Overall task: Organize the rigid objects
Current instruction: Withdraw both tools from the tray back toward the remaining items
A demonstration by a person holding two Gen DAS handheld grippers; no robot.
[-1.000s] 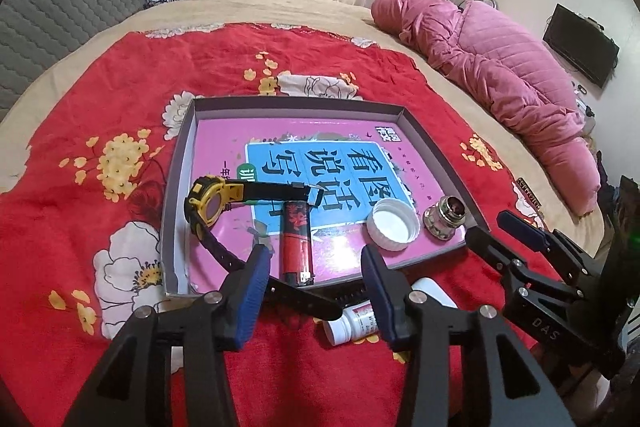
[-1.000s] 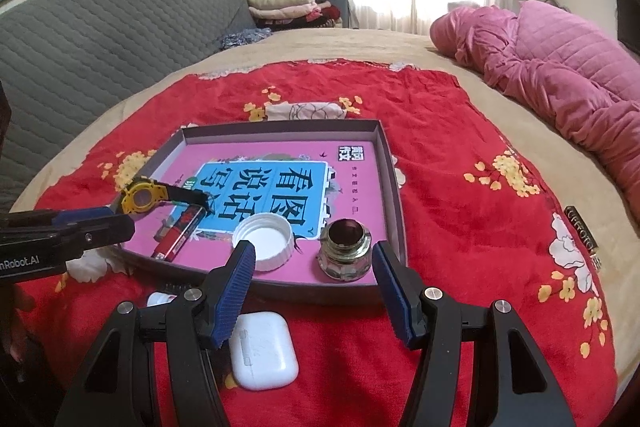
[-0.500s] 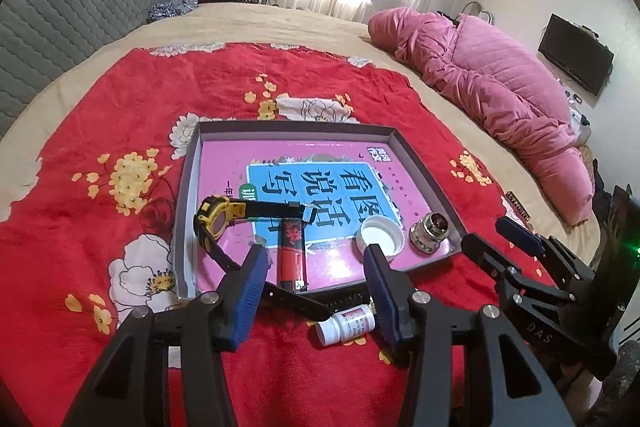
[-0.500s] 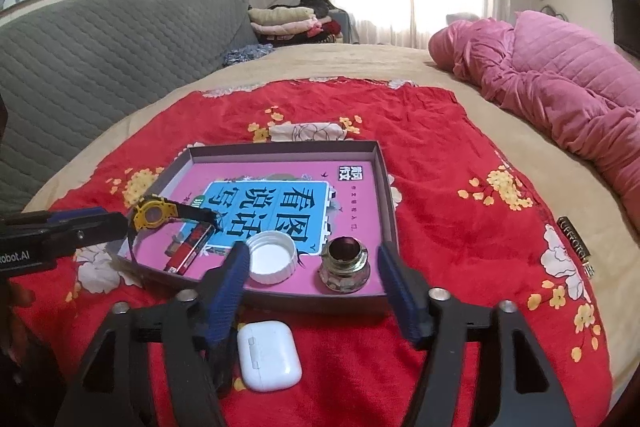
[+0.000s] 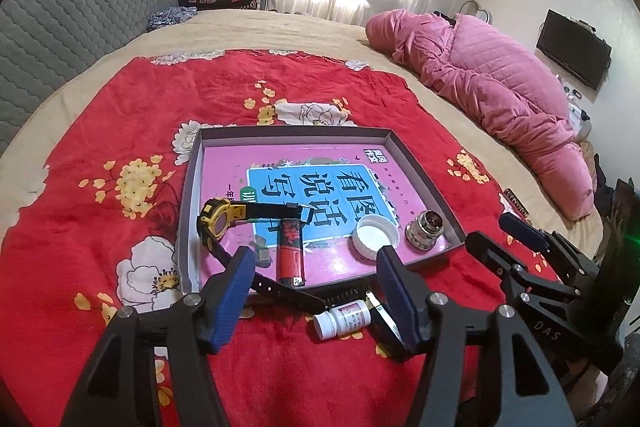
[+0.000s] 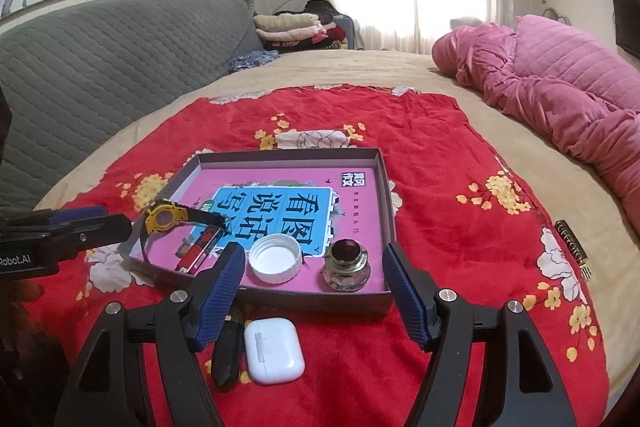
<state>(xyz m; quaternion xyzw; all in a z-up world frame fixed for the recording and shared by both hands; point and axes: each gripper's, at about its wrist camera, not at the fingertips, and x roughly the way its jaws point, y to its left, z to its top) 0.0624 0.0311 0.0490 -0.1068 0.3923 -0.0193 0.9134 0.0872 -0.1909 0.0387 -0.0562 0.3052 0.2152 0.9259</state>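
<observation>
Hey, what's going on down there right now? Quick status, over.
Left gripper opening, empty; right gripper open, empty. Watch, lighter, cap, metal fitting in tray. Earbud case, pill bottle outside. Nothing blocking.

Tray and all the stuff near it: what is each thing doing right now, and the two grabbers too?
tray: flat on the red cloth.
watch: in tray, strap over the edge.
lighter: lying in tray.
white cap: in tray, hollow up.
earbud case: shut, outside tray.
pill bottle: on its side, outside.
left gripper: opening, empty.
right gripper: open, empty.
</observation>
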